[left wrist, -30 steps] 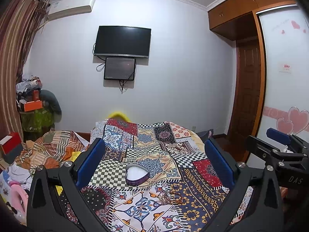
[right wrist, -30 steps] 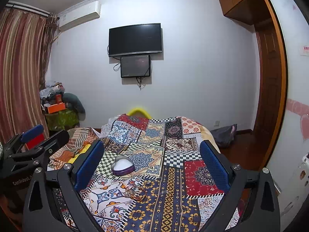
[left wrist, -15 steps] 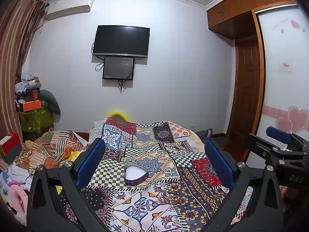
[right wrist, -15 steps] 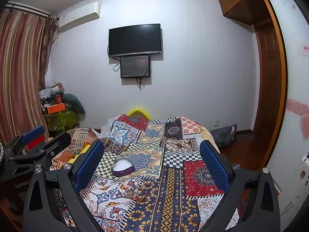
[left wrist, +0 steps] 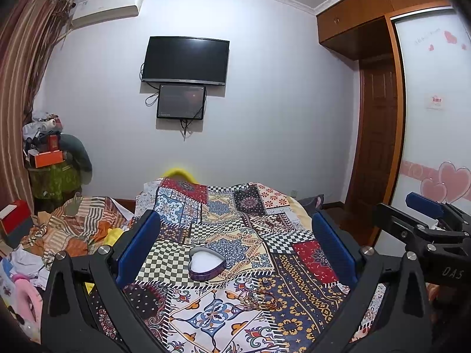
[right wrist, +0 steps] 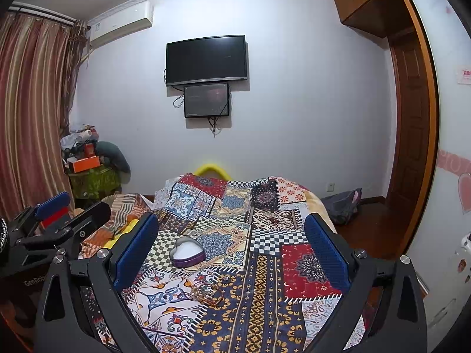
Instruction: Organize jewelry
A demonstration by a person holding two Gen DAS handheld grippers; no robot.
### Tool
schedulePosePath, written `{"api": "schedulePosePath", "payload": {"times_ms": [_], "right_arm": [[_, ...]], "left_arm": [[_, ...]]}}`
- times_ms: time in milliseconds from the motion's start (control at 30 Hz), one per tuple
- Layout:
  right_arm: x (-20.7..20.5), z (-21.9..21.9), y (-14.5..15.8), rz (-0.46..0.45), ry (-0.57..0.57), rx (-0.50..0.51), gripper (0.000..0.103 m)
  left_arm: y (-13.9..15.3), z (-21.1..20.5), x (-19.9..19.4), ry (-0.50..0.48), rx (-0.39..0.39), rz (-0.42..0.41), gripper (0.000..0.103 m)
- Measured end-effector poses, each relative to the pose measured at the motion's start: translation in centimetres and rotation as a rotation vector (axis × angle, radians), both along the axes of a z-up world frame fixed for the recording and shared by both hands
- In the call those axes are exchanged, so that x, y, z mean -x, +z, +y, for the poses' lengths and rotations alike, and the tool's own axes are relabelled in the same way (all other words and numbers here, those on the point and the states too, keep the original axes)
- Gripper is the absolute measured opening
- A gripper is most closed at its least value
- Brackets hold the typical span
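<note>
A purple heart-shaped tin [left wrist: 206,267] with a white inside lies open on the patchwork bedspread [left wrist: 306,253]; it also shows in the right wrist view [right wrist: 187,253]. A small heap of bracelets and beads [left wrist: 259,296] lies in front of it, also in the right wrist view [right wrist: 209,291]. My left gripper [left wrist: 235,250] is open and empty, held above the bed. My right gripper [right wrist: 228,250] is open and empty too, to the right of the left one [right wrist: 56,226].
A pile of striped cloth [left wrist: 76,229] lies left of the bed. A cluttered stand [left wrist: 50,170] is in the left corner. A wardrobe with heart stickers [left wrist: 435,147] and a wooden door [left wrist: 376,147] stand to the right. A TV [left wrist: 185,60] hangs on the far wall.
Both grippers have tilted slightly; the tin and jewelry have shifted a little down in view. Nothing was taken hold of.
</note>
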State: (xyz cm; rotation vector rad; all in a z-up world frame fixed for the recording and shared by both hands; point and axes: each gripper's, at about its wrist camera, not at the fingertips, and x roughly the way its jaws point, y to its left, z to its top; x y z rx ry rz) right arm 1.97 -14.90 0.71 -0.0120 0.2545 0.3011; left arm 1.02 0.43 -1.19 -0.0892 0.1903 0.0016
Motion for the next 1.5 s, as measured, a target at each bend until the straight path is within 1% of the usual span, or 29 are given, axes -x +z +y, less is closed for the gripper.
{"api": "schedulePosePath", "payload": {"times_ms": [400, 533, 700, 800, 933, 1067, 1200, 1333, 1367, 1467, 1500], "right_arm": [[-0.2, 0.1, -0.2, 0.011, 0.0, 0.0, 0.099], [-0.4, 0.2, -0.4, 0.02, -0.002, 0.003, 0.099], [-1.3, 0.3, -1.0, 0.049, -0.006, 0.011, 0.099], [-2.3, 0.4, -1.9, 0.079, -0.014, 0.023, 0.099], [-4.0, 0.5, -3.6, 0.142, -0.03, 0.047, 0.099], [-6.0, 0.5, -5.7, 0.215, -0.044, 0.069, 0.099], [-7.7, 0.2, -8.1, 0.294, -0.062, 0.097, 0.099], [-9.4, -0.1, -10.8, 0.374, -0.067, 0.129, 0.098], [-9.8, -0.1, -11.3, 0.392, -0.066, 0.136, 0.098], [-10.9, -0.2, -13.1, 0.45, -0.05, 0.15, 0.098], [-11.2, -0.3, -13.6, 0.465, -0.044, 0.153, 0.097]], "left_arm": [[-0.5, 0.2, -0.2, 0.003, -0.001, 0.008, 0.103], [-0.9, 0.4, -0.8, 0.006, 0.002, 0.022, 0.103], [-1.7, 0.8, -2.1, 0.009, 0.01, 0.061, 0.103], [-2.7, 1.1, -3.3, 0.013, 0.02, 0.102, 0.103], [-4.5, 1.9, -5.3, 0.039, 0.025, 0.17, 0.103], [-7.0, 2.6, -7.5, 0.064, 0.018, 0.255, 0.103], [-9.7, 3.1, -9.6, 0.069, 0.016, 0.342, 0.102], [-12.7, 3.5, -11.7, 0.033, 0.033, 0.452, 0.091], [-13.5, 3.6, -12.2, 0.021, 0.042, 0.48, 0.091], [-15.4, 3.6, -13.5, -0.009, 0.06, 0.548, 0.086], [-15.9, 3.6, -13.8, -0.016, 0.062, 0.562, 0.082]]}}
